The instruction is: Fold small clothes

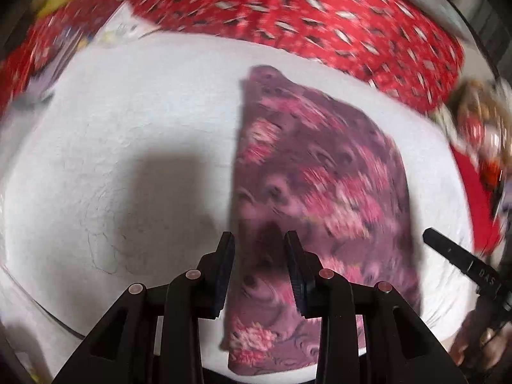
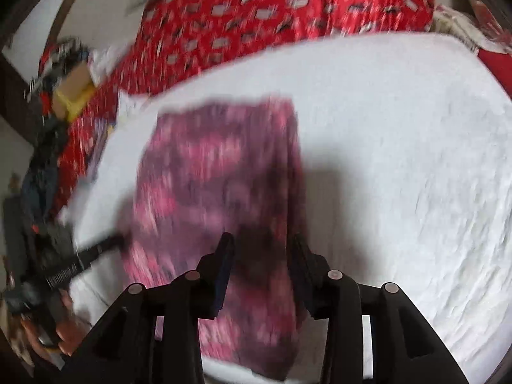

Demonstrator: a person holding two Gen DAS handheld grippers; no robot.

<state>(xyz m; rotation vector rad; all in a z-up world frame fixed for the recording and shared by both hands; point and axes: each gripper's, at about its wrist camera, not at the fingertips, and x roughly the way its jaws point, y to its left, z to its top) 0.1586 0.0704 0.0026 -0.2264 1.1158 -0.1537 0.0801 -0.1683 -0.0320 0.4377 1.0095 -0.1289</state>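
Note:
A purple cloth with pink flowers (image 1: 320, 176) lies folded into a long strip on a white sheet (image 1: 128, 128). My left gripper (image 1: 259, 240) hovers over the strip's near left edge. Its jaws stand open and only the flat cloth shows in the gap. In the right wrist view the same cloth (image 2: 217, 176) runs away from me, and my right gripper (image 2: 262, 243) is open above its near right edge, gripping nothing. A black finger (image 1: 448, 249) of the right gripper shows at the cloth's right side. Both views are blurred.
A red patterned bedspread (image 2: 272, 6) borders the white sheet (image 2: 400, 160) along the far side. Mixed clutter with a yellow and cardboard item (image 2: 73, 89) sits at the far left. A person's hand (image 2: 67, 329) holds the left gripper's handle.

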